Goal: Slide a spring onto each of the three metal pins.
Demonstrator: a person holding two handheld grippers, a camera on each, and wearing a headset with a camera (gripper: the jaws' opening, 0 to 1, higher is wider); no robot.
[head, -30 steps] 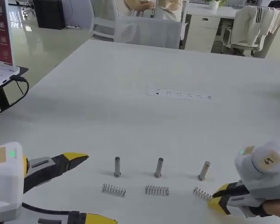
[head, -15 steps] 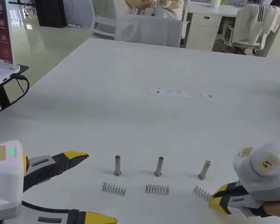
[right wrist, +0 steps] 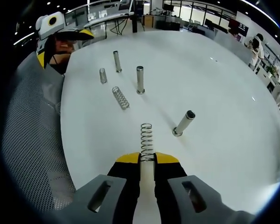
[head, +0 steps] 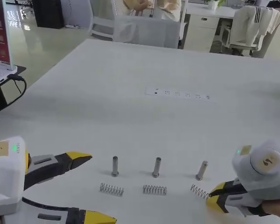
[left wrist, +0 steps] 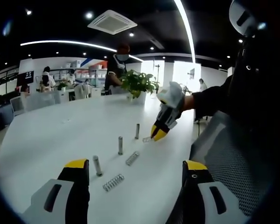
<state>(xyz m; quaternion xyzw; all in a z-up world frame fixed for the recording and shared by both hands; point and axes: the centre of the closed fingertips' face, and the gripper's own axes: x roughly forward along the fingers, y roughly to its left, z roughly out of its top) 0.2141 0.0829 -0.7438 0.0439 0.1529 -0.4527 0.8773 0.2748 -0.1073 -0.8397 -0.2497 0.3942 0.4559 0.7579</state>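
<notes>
Head view: three metal pins stand upright in a row on the white counter (head: 144, 126), well apart from one another: left pin (head: 115, 166), middle pin (head: 157, 167), right pin (head: 202, 170). All three are bare, with no spring on any of them.

Springs: one lies on its side just near of each pin. The left spring (head: 111, 189) and middle spring (head: 155, 189) lie flat on the counter with nothing touching them. The right spring (head: 199, 191) runs from beside the right pin's foot toward my right tool (head: 213, 196).

Right gripper view: my jaws are drawn almost together, and the near end of the right spring sits between the yellow tips. I read that as clenched on the spring's end. The rest of the coil points away from me, with the right pin just beyond and to one side. I cannot tell whether the coil has left the counter.

Left tool (head: 98, 186): jaws spread wide and holding nothing. It hangs near and left of the left pin and left spring.

Progress, as I judge it: none of the three is done. The first spring is only gripped, with lifting, lining up over the pin top and sliding down to follow. The other two pairs are untouched.
</notes>
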